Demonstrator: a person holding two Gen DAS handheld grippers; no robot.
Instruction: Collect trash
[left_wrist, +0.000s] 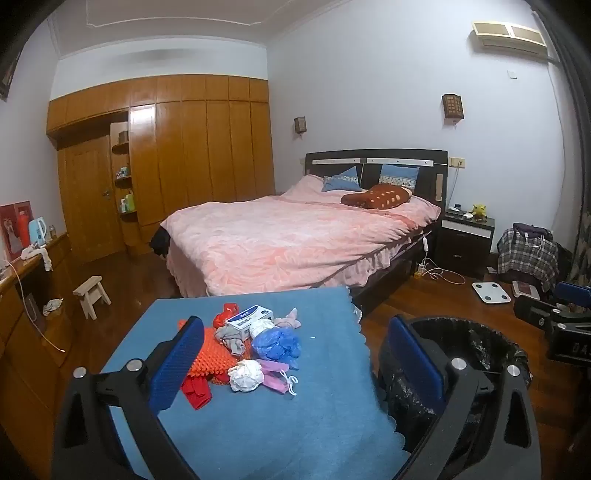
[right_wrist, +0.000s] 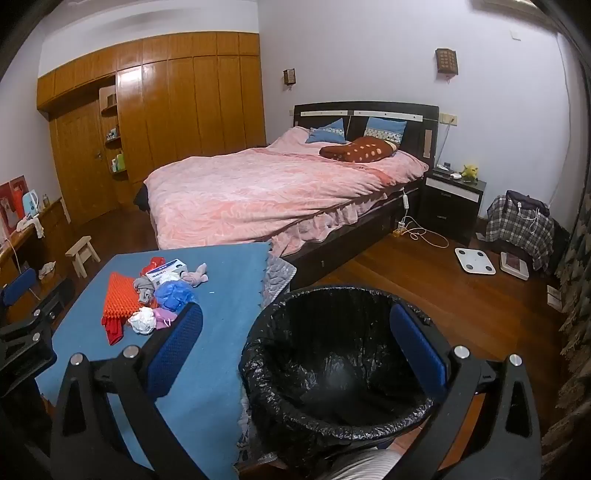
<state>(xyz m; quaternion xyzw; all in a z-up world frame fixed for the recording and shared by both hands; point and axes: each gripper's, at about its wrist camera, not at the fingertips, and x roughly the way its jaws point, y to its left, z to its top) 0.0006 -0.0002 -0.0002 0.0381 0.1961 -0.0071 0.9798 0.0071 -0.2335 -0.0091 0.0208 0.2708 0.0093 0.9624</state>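
A pile of trash lies on the blue-covered table (left_wrist: 325, 406): a white paper wad (left_wrist: 245, 374), a blue plastic bag (left_wrist: 279, 343), a pink mask (left_wrist: 277, 376), a small box (left_wrist: 249, 319), an orange bumpy mat (left_wrist: 208, 350) and red scraps (left_wrist: 195, 393). My left gripper (left_wrist: 295, 328) hovers open in front of the pile, holding nothing. To the table's right stands a bin (right_wrist: 258, 332) lined with a black bag, which looks empty inside. My right gripper (right_wrist: 295, 312) is open above the bin, holding nothing. The pile (right_wrist: 147, 295) also shows in the right wrist view.
A bed with a pink cover (left_wrist: 295, 236) stands just behind the table. On the wooden floor are a small stool (left_wrist: 92, 295), a white scale (right_wrist: 474, 260) and cables. A dark nightstand (right_wrist: 452, 201) and a chair draped in plaid cloth (right_wrist: 521, 225) are at the right. A desk (left_wrist: 22, 273) runs along the left.
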